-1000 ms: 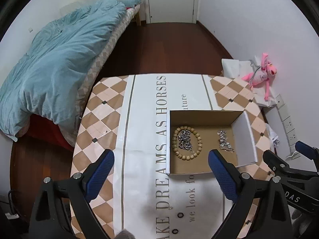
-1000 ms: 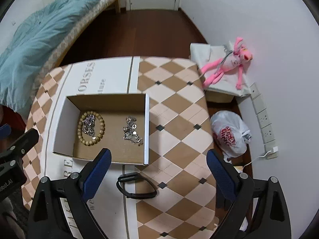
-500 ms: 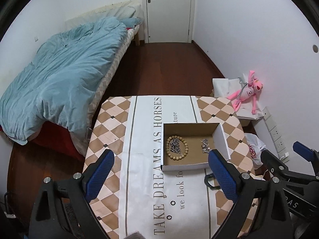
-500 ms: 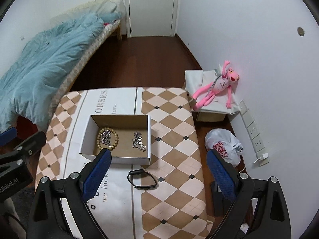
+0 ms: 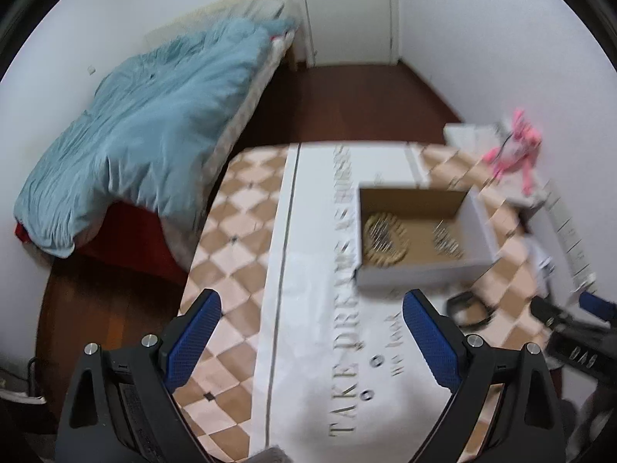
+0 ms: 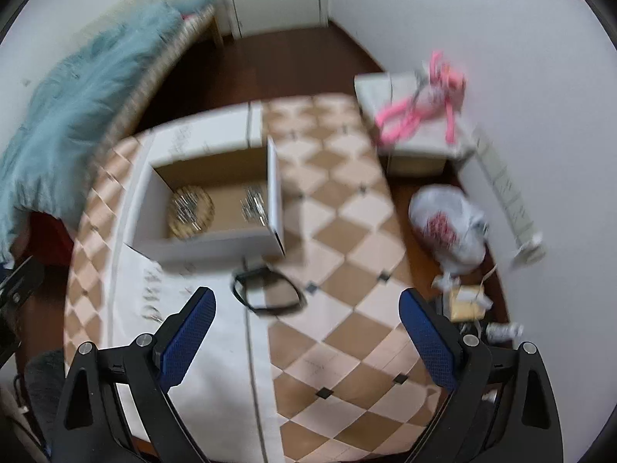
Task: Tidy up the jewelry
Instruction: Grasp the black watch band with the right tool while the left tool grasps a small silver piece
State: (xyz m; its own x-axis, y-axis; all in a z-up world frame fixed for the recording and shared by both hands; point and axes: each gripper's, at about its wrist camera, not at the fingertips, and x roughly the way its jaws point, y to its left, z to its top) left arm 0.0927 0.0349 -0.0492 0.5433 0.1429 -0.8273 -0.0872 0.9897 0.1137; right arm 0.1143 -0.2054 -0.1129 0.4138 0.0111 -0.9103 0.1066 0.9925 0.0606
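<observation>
An open cardboard box (image 5: 478, 227) (image 6: 274, 200) stands on the checkered table. Inside lie a wooden bead bracelet (image 5: 385, 237) (image 6: 191, 212) with a silver chain in its ring, and a second silver chain (image 5: 445, 241) (image 6: 254, 202). A black band (image 6: 266, 289) (image 5: 468, 308) lies on the table just in front of the box. My left gripper (image 5: 310, 341) is open, high above the table's near left part. My right gripper (image 6: 306, 335) is open too, hovering above the table with the black band ahead of it. Both hold nothing. The frames are motion-blurred.
Two small rings (image 5: 376, 360) (image 5: 366, 395) lie on the white runner (image 5: 308, 270) with lettering. A bed with a blue duvet (image 5: 146, 135) stands to the left. A pink plush toy (image 6: 428, 100), a white plastic bag (image 6: 447, 227) and wall sockets are on the right.
Both grippers rose away from the table half a second ago, then came back down and closer to the box now. Their jaws stayed open. The jewelry has not moved.
</observation>
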